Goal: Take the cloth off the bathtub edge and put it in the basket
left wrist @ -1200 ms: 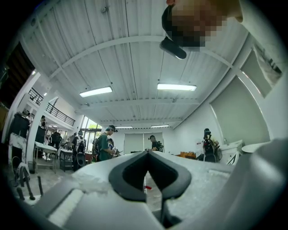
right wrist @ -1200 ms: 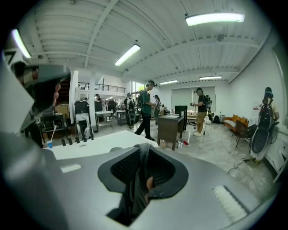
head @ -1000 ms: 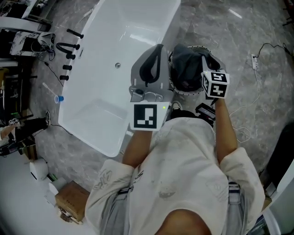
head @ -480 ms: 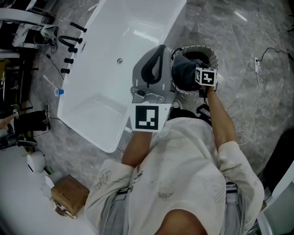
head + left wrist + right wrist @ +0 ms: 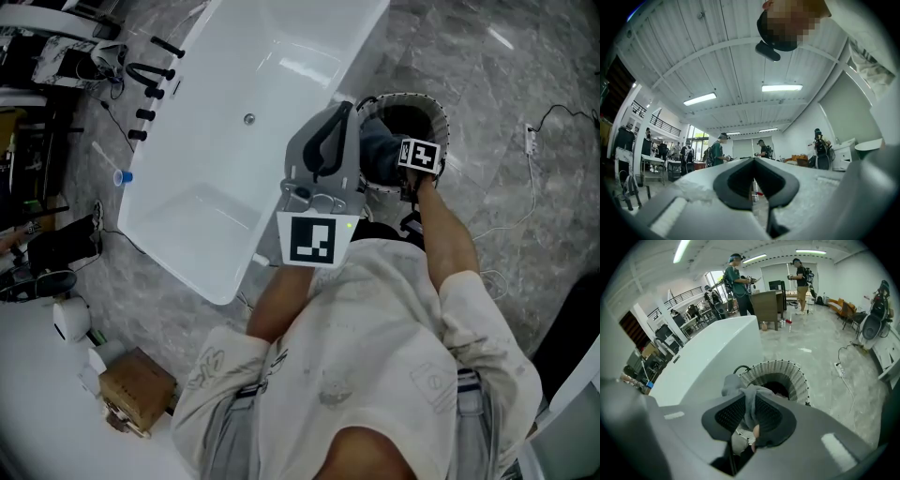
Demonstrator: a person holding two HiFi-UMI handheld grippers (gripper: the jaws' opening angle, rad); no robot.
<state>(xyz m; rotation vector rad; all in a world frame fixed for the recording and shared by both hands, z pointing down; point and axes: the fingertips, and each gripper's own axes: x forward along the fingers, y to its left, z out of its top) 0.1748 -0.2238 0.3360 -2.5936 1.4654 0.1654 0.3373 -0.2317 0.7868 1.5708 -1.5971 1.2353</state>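
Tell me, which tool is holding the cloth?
The right tool, over the basket: grey cloth is pinched between its jaws. The left tool holds nothing.

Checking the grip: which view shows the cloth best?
Right gripper view: the cloth is pinched between its jaws above the basket. Head view shows it partly hidden by the left gripper; left gripper view shows none.
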